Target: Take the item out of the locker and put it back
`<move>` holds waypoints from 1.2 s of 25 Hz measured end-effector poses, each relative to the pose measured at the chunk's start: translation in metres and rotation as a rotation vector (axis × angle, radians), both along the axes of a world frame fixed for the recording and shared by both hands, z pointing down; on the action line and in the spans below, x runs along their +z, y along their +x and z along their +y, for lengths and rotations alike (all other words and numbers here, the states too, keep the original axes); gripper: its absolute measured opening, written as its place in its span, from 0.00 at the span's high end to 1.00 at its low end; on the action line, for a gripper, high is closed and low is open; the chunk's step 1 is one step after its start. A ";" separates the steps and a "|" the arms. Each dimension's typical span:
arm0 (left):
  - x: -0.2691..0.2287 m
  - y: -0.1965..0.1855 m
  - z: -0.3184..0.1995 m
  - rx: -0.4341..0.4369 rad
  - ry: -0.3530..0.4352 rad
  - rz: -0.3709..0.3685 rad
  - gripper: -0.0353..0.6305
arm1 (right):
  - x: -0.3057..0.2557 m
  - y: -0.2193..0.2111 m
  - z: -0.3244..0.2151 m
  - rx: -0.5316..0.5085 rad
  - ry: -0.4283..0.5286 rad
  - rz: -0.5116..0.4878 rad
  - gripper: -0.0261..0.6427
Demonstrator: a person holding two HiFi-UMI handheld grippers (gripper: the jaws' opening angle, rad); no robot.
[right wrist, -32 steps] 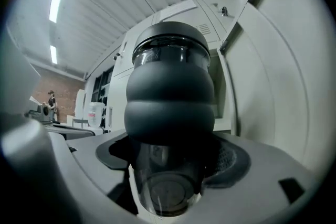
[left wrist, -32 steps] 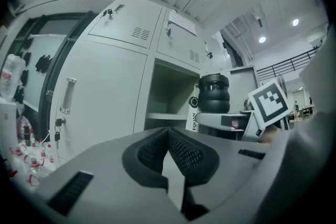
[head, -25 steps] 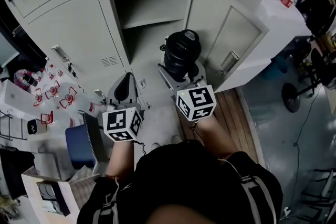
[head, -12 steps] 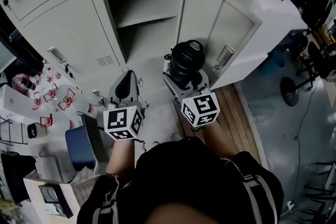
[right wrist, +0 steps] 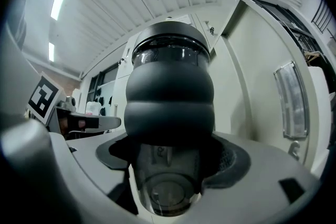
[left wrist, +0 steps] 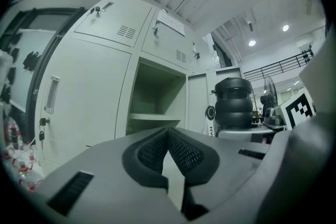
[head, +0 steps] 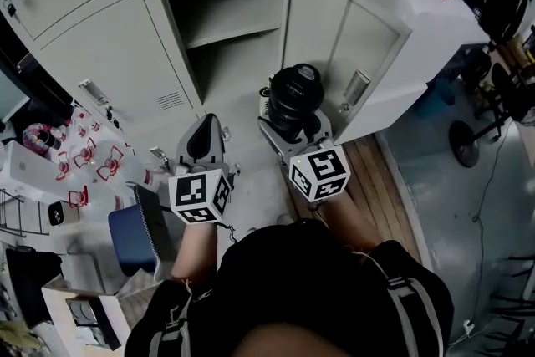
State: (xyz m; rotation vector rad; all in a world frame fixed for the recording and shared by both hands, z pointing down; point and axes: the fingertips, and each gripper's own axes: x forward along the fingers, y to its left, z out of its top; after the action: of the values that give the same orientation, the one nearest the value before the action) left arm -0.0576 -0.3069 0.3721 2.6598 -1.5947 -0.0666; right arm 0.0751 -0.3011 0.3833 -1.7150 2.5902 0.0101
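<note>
A black ribbed bottle (head: pixel 294 96) with a clear base is clamped in my right gripper (head: pixel 292 123), held upright outside the open locker (head: pixel 230 42). The right gripper view shows the bottle (right wrist: pixel 169 107) filling the middle, with both jaws pressed on its lower clear part. My left gripper (head: pixel 203 138) sits to the left, below the locker opening, with its jaws closed together and nothing between them (left wrist: pixel 169 150). The locker compartment has one shelf (head: pixel 226 31) and looks bare inside. From the left gripper view the bottle (left wrist: pixel 233 107) stands at the right.
The locker door (head: pixel 351 54) swings open to the right, close to the bottle. Closed lockers (head: pixel 109 63) surround the opening. A blue chair (head: pixel 138 230), boxes and red-trimmed clutter (head: pixel 84 155) lie at the left. Wooden floor (head: pixel 376 180) lies at the right.
My right gripper has drawn the bottle back out and down from the locker opening over the last second, then held almost still. The left gripper has barely moved.
</note>
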 end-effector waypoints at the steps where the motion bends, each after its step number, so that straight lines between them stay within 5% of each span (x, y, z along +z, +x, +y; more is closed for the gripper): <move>1: 0.000 -0.001 0.000 -0.002 -0.001 -0.001 0.93 | -0.001 -0.001 -0.002 -0.004 -0.002 0.003 0.36; 11: -0.003 -0.016 -0.003 -0.036 0.015 0.017 0.93 | -0.013 -0.042 -0.063 -0.197 -0.120 -0.122 0.36; 24: -0.007 -0.043 -0.023 -0.111 0.031 0.017 0.93 | -0.065 -0.072 -0.159 -0.310 -0.287 -0.299 0.36; 30: -0.008 -0.053 -0.034 -0.132 0.030 0.020 0.93 | -0.084 -0.076 -0.188 -0.395 -0.374 -0.453 0.36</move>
State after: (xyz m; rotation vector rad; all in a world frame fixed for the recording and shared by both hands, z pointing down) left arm -0.1111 -0.3413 0.3642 2.5637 -1.7747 -0.1217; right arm -0.0014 -0.4890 0.2993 -1.0648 2.6156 -0.8141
